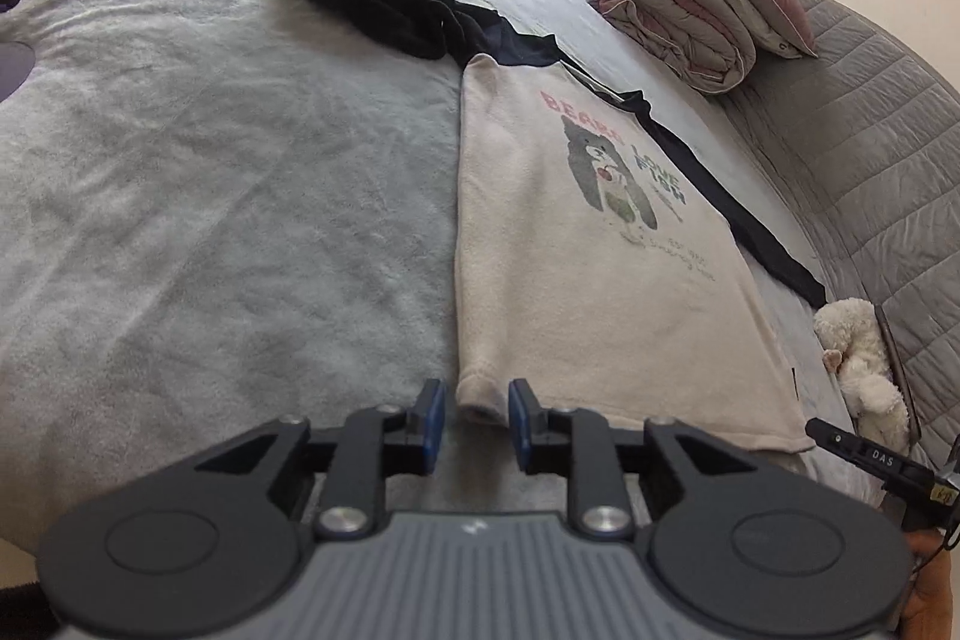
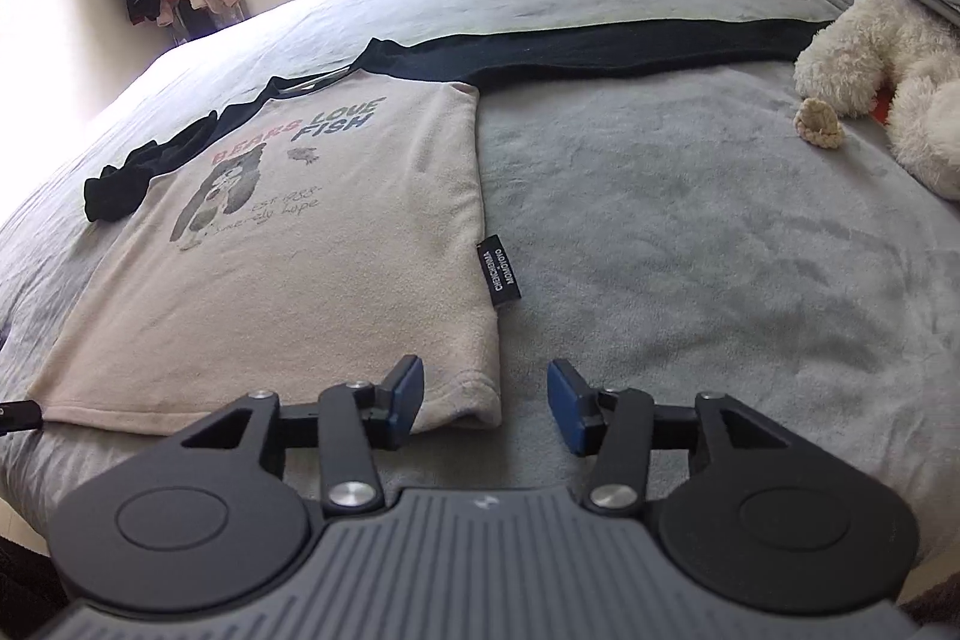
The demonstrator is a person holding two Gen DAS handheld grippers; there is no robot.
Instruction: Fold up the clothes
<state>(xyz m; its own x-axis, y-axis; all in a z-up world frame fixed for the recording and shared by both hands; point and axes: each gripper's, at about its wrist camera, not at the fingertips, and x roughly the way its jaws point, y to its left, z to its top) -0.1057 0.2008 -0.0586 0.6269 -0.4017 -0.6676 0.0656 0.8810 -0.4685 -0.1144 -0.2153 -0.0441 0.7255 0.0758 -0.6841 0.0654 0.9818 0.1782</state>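
Centre frame in both views, cream fleece shirt with bear print and black sleeves (image 1: 576,244) (image 2: 288,244) lies flat on grey plush bed (image 1: 210,172). Left gripper (image 1: 477,415) fingers spread at its bottom-left hem corner, pinching nothing. Right gripper (image 2: 483,400) fingers spread around bottom-right hem corner, not pressing.

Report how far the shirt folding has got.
Done: the cream shirt lies flat on the bed, hem nearest the grippers.
In hand: nothing; the left gripper and right gripper are open at the hem corners.
Left: every fold; one dark sleeve lies stretched out, the other bunched.
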